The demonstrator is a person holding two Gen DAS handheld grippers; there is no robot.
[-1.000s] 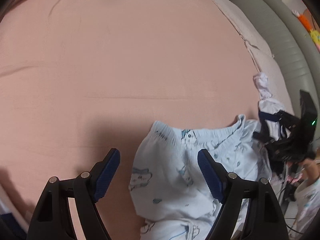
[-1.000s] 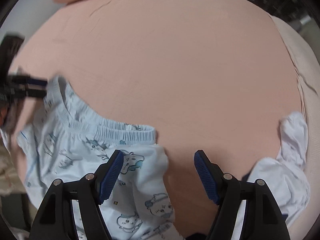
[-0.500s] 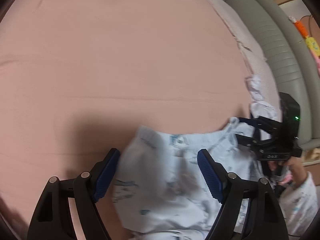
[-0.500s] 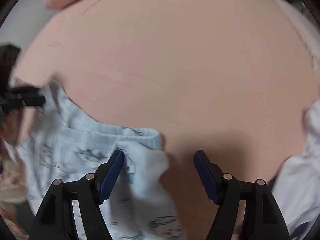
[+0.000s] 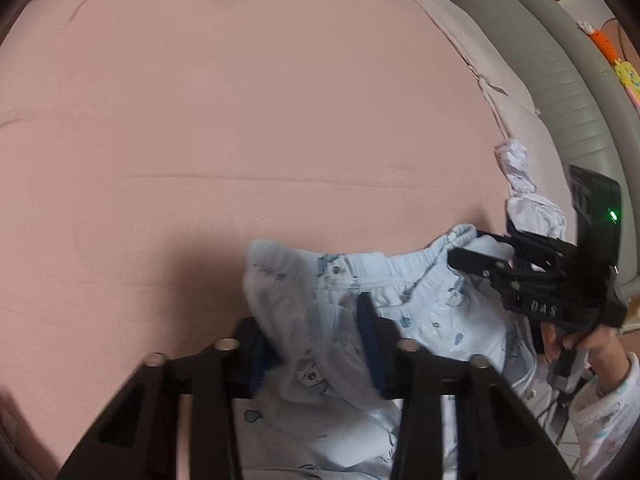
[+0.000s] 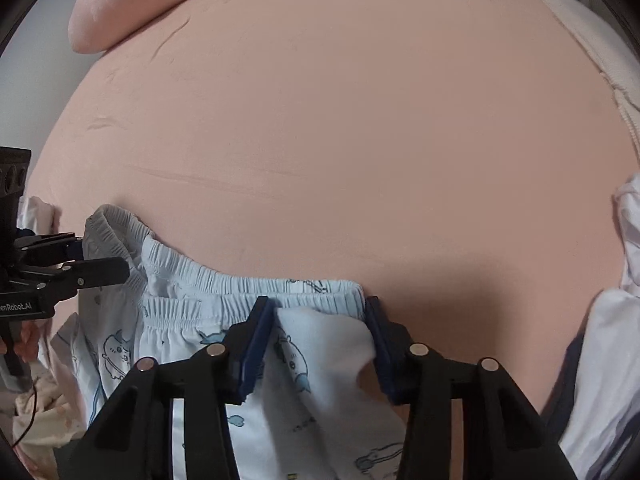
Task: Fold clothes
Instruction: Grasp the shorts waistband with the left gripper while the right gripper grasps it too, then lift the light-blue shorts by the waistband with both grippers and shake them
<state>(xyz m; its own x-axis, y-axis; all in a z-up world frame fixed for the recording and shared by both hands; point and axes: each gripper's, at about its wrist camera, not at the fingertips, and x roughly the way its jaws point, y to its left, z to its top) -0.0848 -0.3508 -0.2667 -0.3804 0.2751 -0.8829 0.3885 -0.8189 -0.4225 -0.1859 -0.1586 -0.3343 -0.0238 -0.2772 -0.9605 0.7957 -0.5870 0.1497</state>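
Light blue pyjama pants [image 5: 420, 304] with cartoon prints lie on the pink bed sheet [image 5: 240, 120], waistband towards the far side. My left gripper [image 5: 316, 348] is over the waistband's left corner, its jaws closing with bunched cloth pressed between the blue pads. My right gripper [image 6: 316, 340] is at the waistband's right corner [image 6: 344, 292], jaws also closing, and cloth fills the gap between its pads. Each gripper shows in the other's view: the right gripper [image 5: 468, 248] on the waistband, the left gripper [image 6: 108, 256] at the far left of the pants [image 6: 192, 280].
A crumpled white garment [image 5: 520, 184] lies at the bed's right edge, also seen as white cloth [image 6: 624, 320]. A pink pillow [image 6: 132, 4] lies at the far left corner. A grey padded bed frame [image 5: 560, 80] runs along the right. A person's hand [image 5: 592, 344] holds the right gripper.
Both grippers' jaws have narrowed from wide open onto the waistband corners. The left one slid over the pants' left corner, and the cloth there has bunched up.
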